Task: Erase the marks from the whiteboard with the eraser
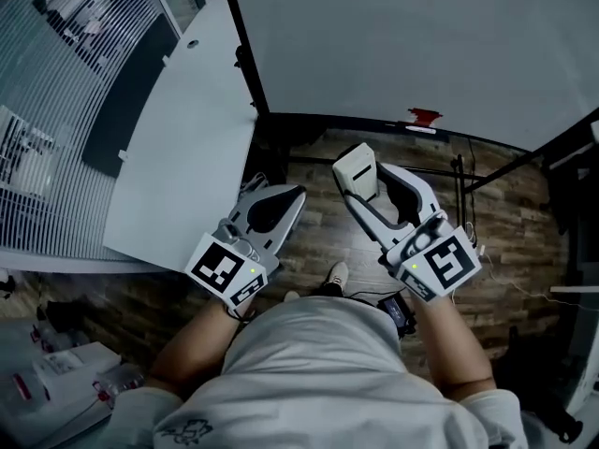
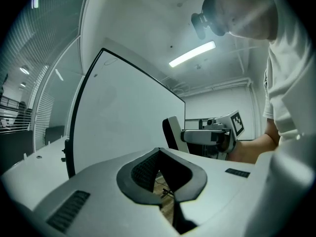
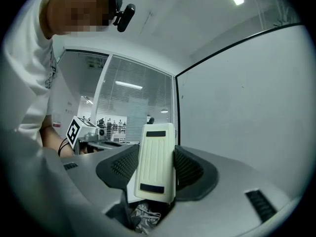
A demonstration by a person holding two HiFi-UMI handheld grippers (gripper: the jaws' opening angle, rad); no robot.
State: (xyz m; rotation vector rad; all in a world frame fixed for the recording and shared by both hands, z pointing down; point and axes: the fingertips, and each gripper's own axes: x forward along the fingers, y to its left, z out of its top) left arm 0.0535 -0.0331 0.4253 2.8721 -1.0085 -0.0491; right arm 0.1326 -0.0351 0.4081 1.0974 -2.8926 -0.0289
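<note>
shirt: white shirt [image 1: 309,372] at the bottom edge of the head view, one gripper held out in each hand.
left gripper [image 1: 296,195]: jaws closed on each other, nothing between them; tips aim away from the person, toward the foot of the whiteboard [image 1: 421,36].
right gripper [image 1: 367,185]: clenched on the eraser [image 1: 357,169], pads on its two long sides.
eraser axis: long axis runs along the jaws; the far end sticks out past the tips and points away from the person, at the whiteboard's lower edge.
right gripper view: eraser stands upright, cream ribbed back to the camera, a dark strip at each end.
left gripper view: eraser seen edge-on, dark face on the whiteboard side.
eraser place: in the air over the wood floor [image 1: 505,218], near the whiteboard's lower edge, apart from the whiteboard.
whiteboard: black frame, upright, beyond both grippers.
red item [image 1: 423,115]: on the whiteboard's lower edge, right of the eraser; too small to identify.
desk [image 1: 187,148]: white top, beside the whiteboard's left edge, dark mat [image 1: 126,101] on it.
</note>
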